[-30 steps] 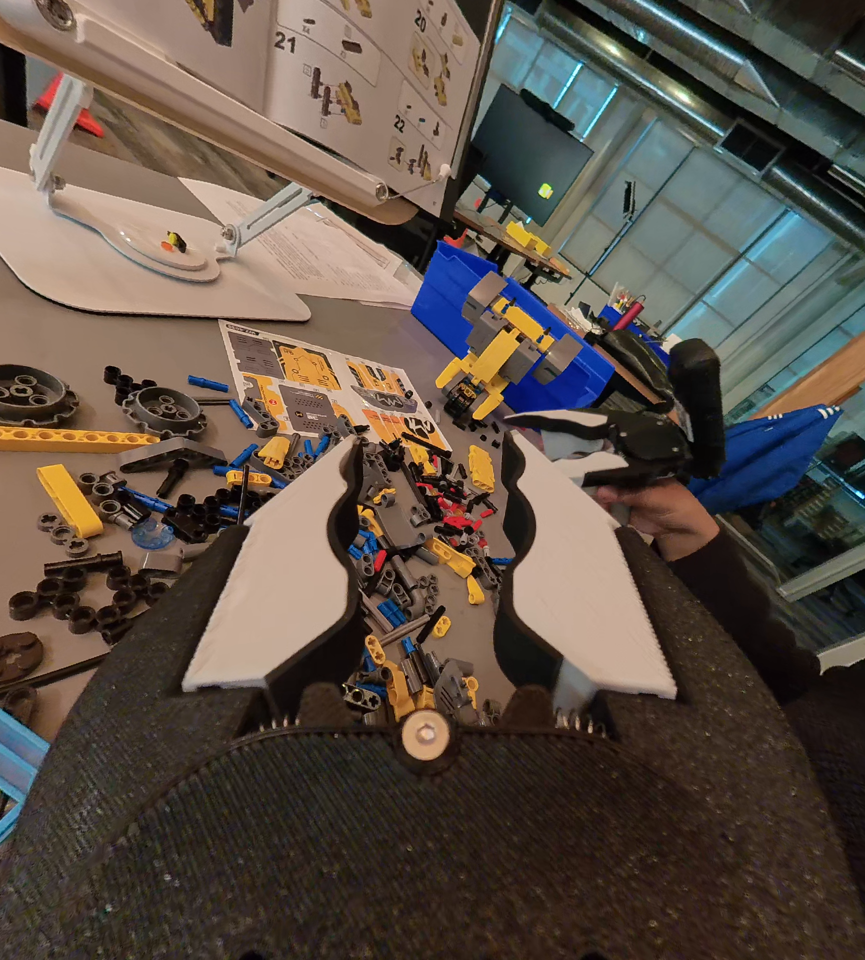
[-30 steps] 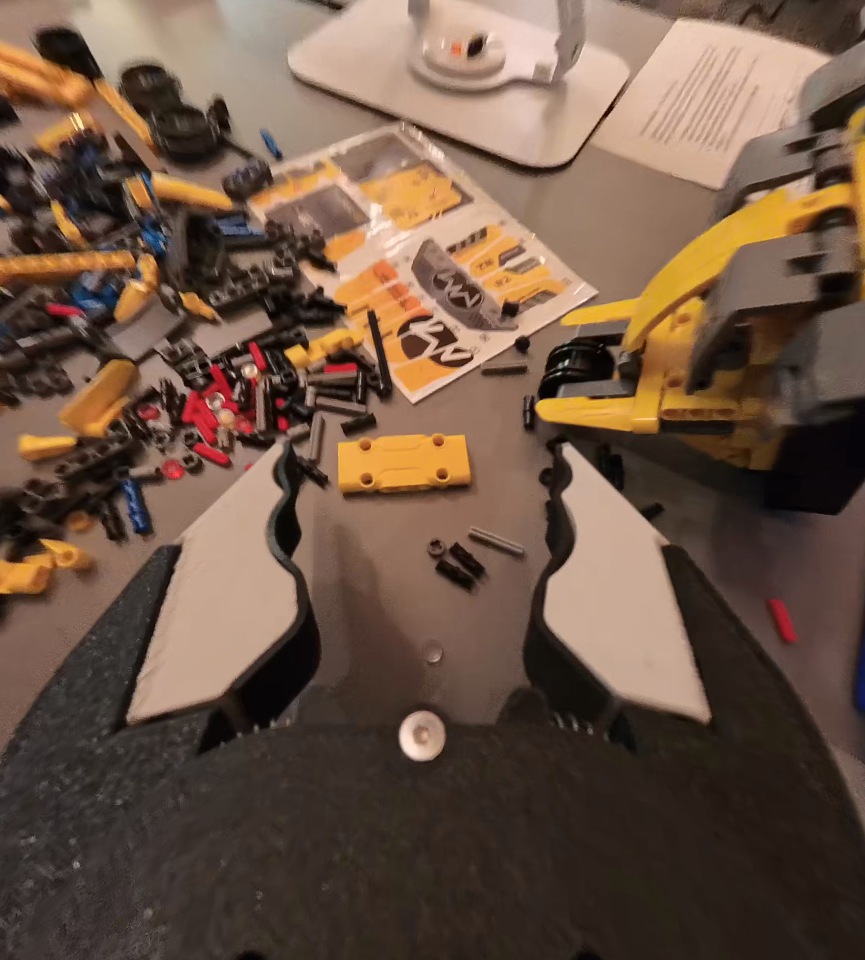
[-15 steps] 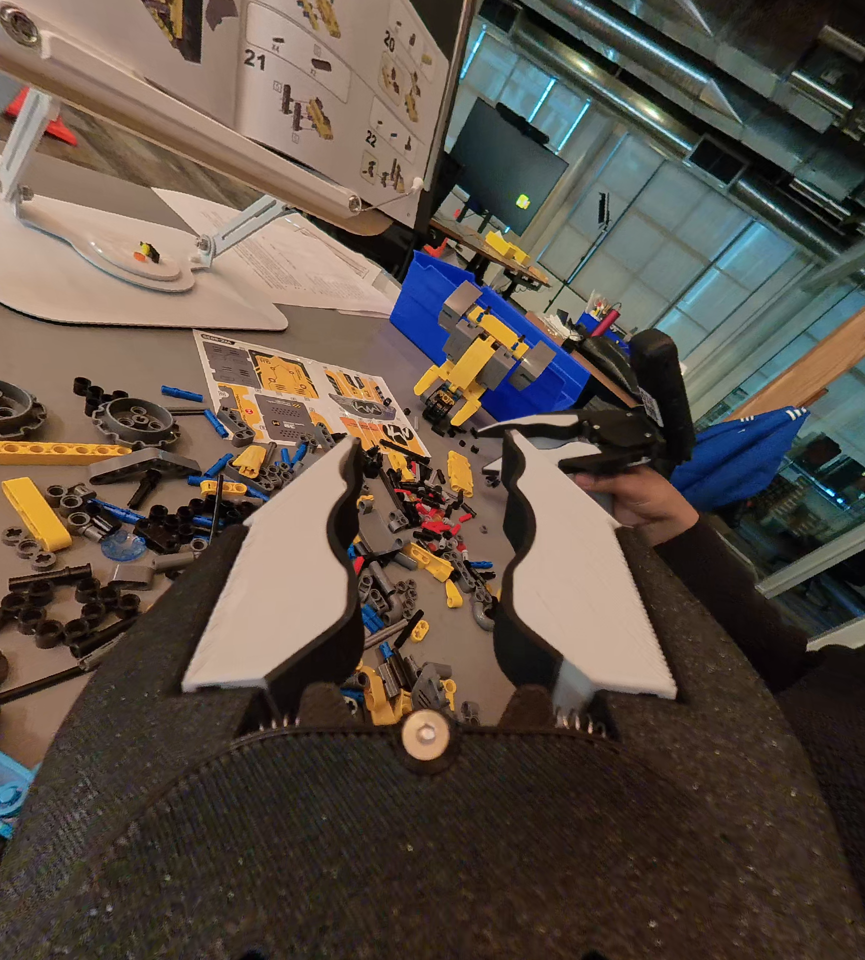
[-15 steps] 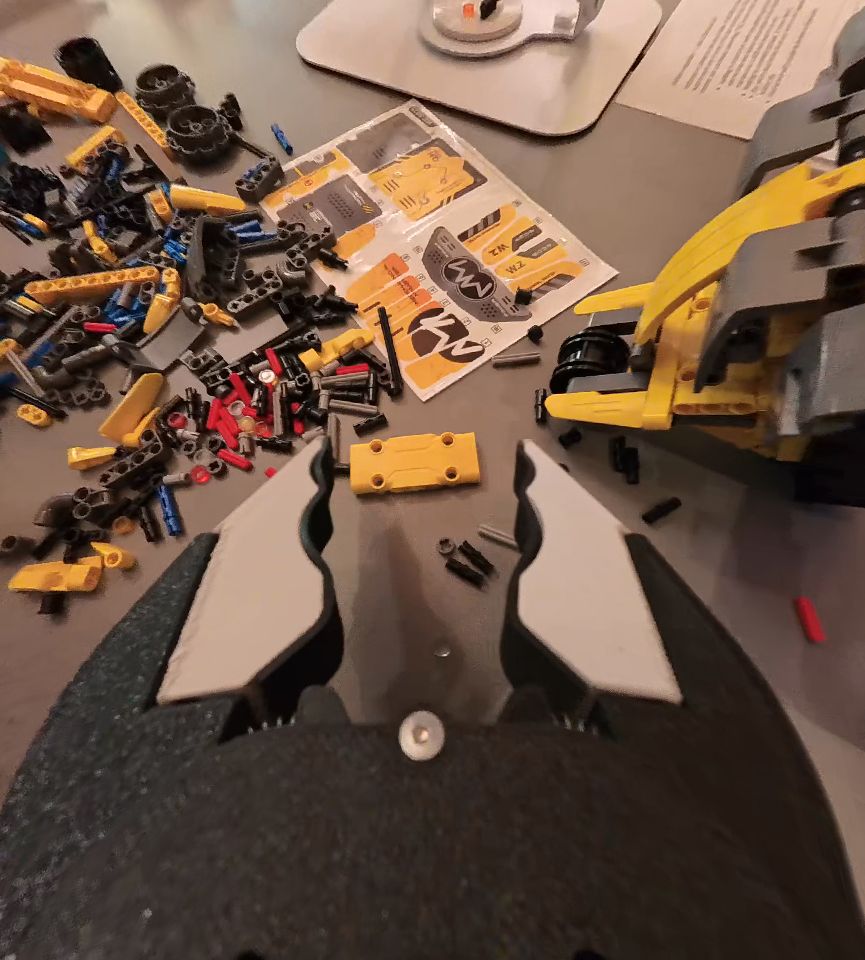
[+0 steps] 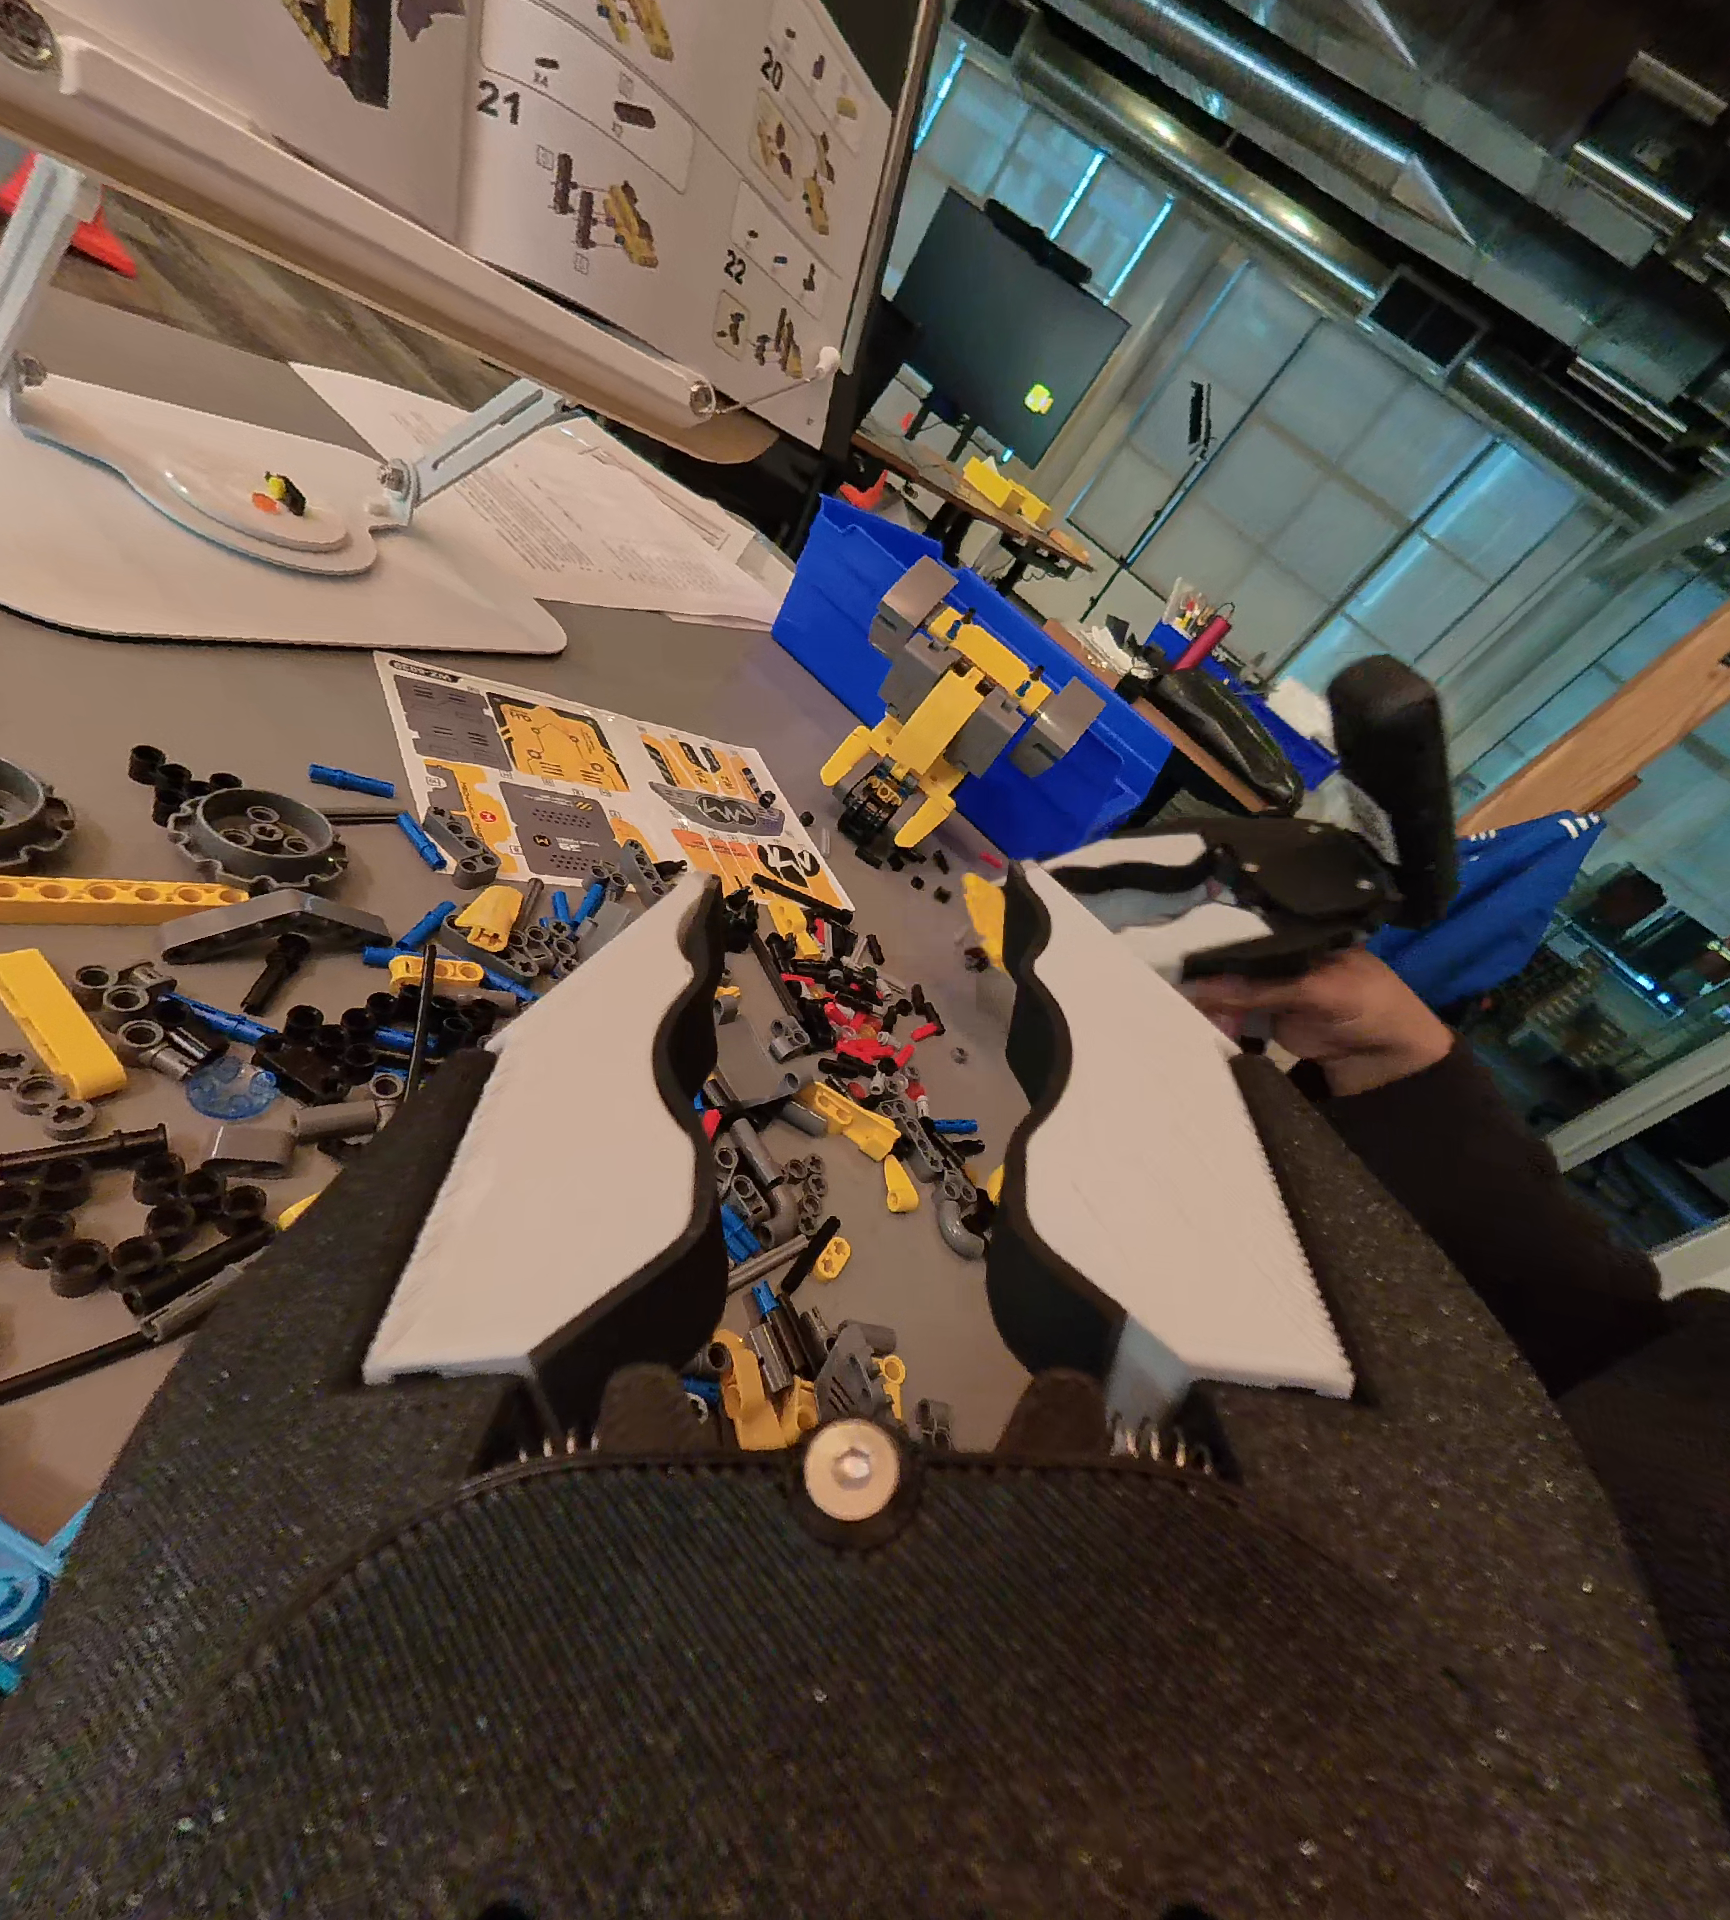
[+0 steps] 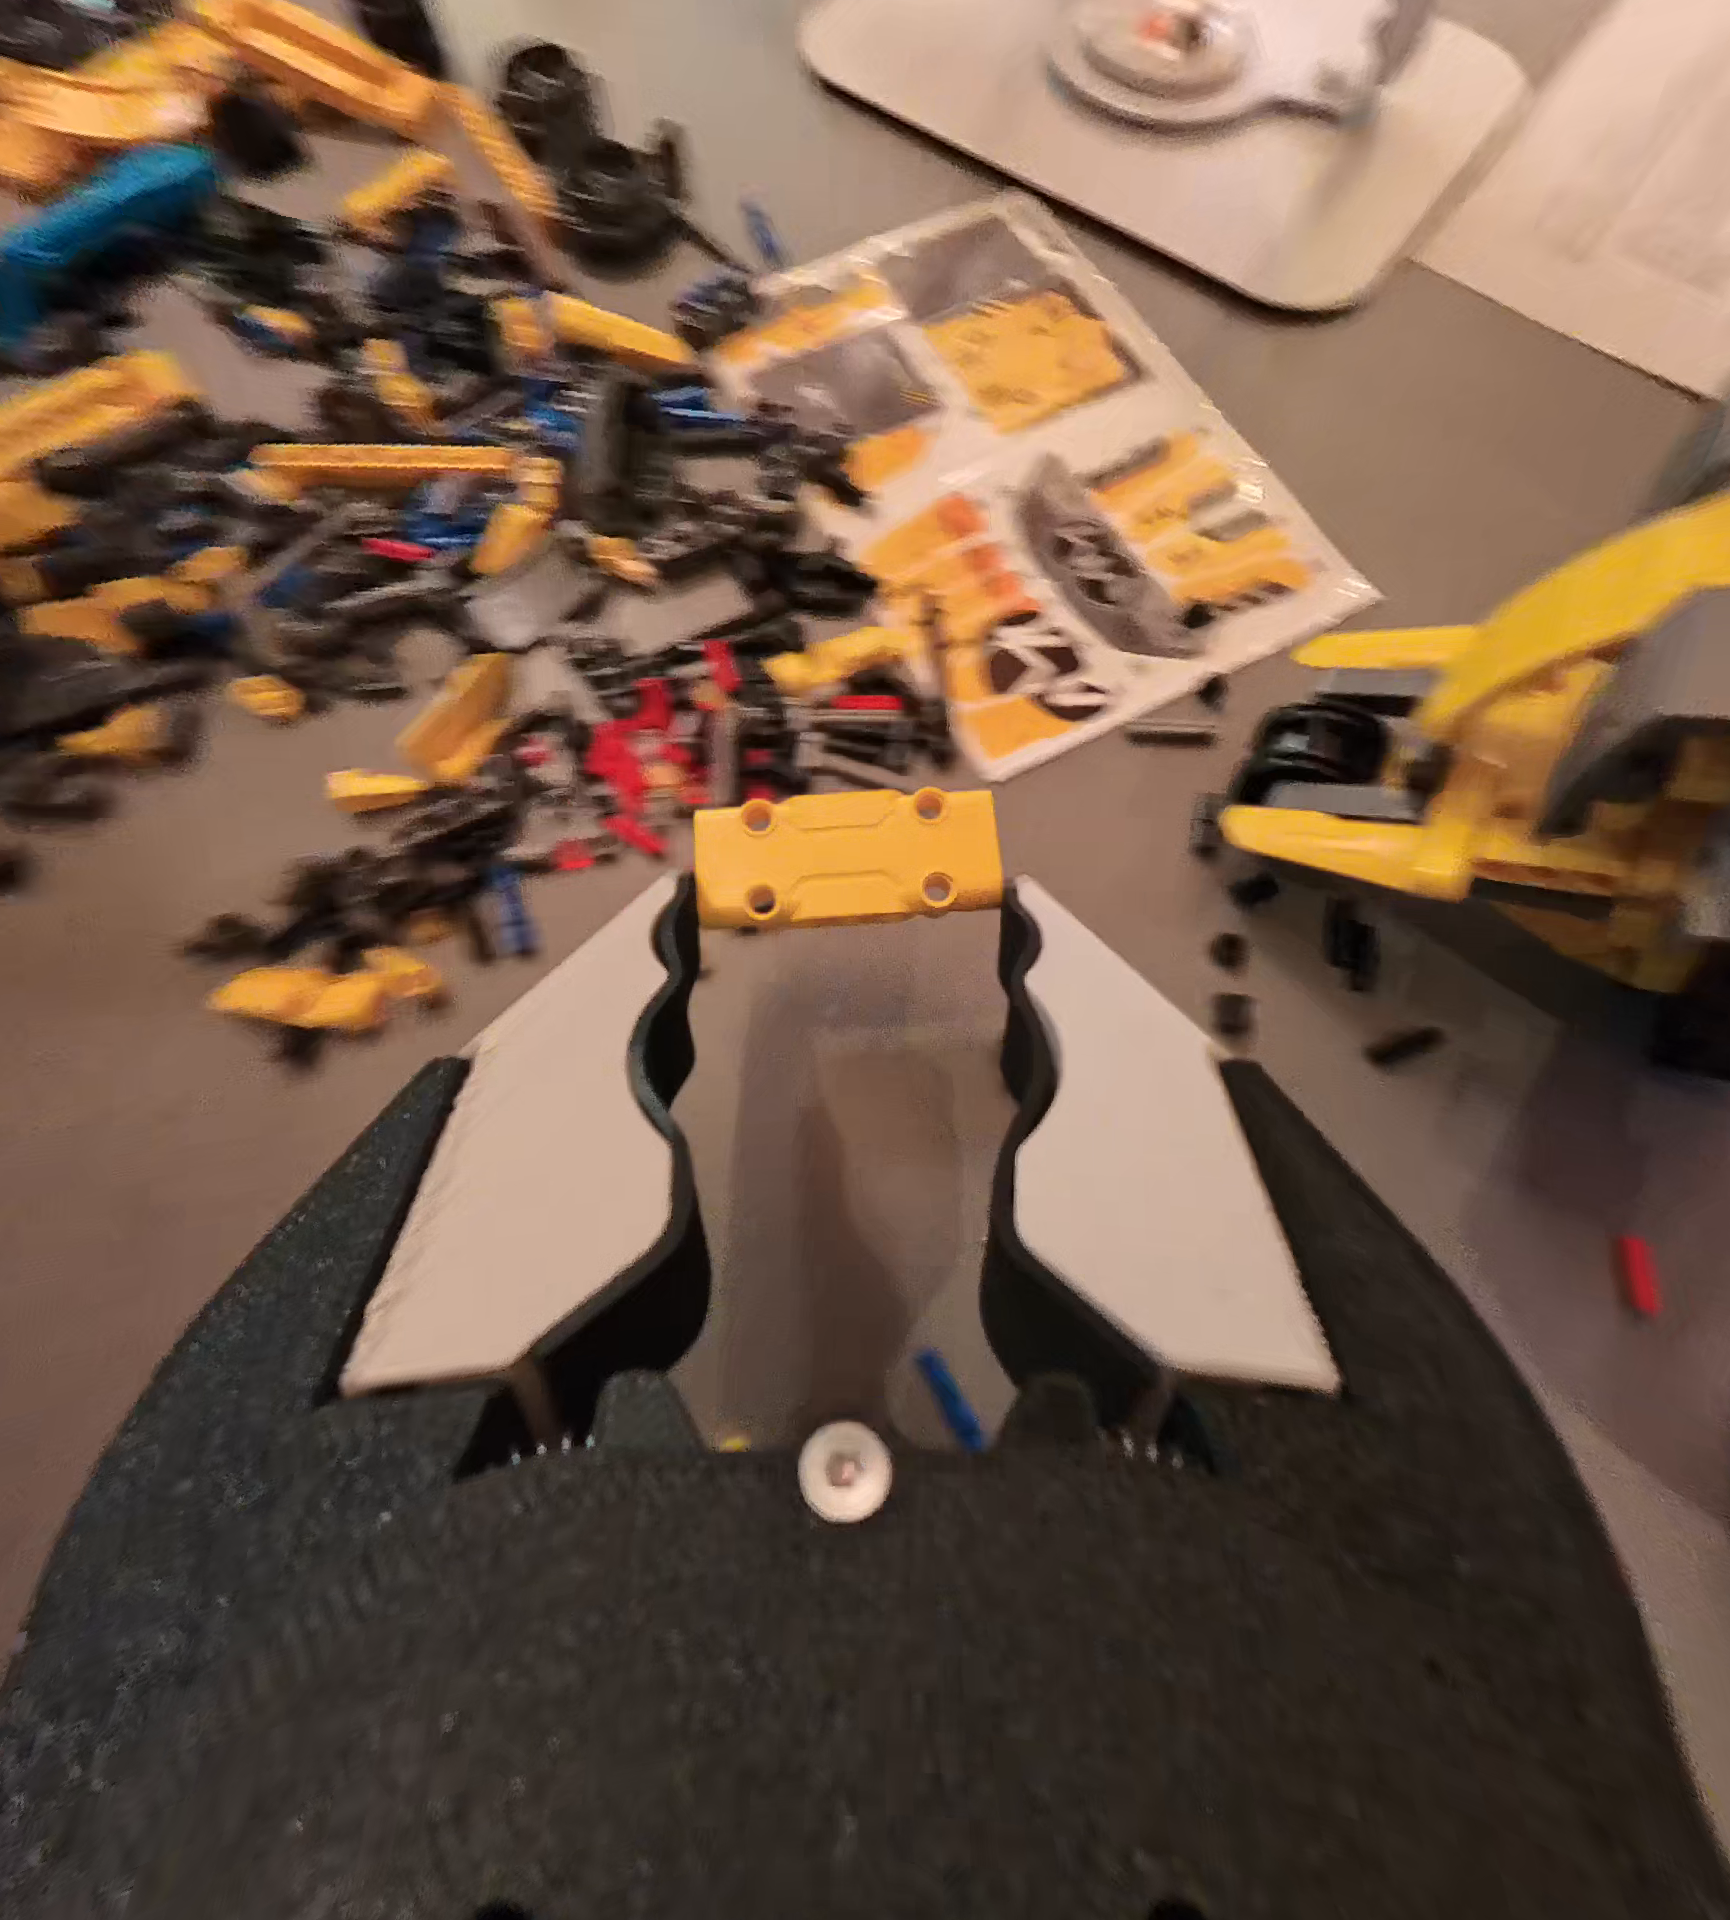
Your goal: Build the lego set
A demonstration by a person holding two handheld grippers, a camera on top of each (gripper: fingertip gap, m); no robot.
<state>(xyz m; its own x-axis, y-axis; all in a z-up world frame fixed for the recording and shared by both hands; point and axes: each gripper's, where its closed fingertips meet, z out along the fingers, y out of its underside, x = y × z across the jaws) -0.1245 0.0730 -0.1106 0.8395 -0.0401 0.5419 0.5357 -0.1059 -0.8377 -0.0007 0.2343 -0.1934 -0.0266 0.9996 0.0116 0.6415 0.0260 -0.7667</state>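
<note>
On the grey table, the right gripper clamps the yellow panel crosswise at its fingertips, near the half-built model to the right; left gripper gapes empty.

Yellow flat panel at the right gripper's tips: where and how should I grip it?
Grip the yellow panel by its two short ends, coming straight on along the right gripper. Its long side spans crosswise between the fingers, and the panel looks sharp against the blurred table, so I think those ends are already pinched there.
</note>
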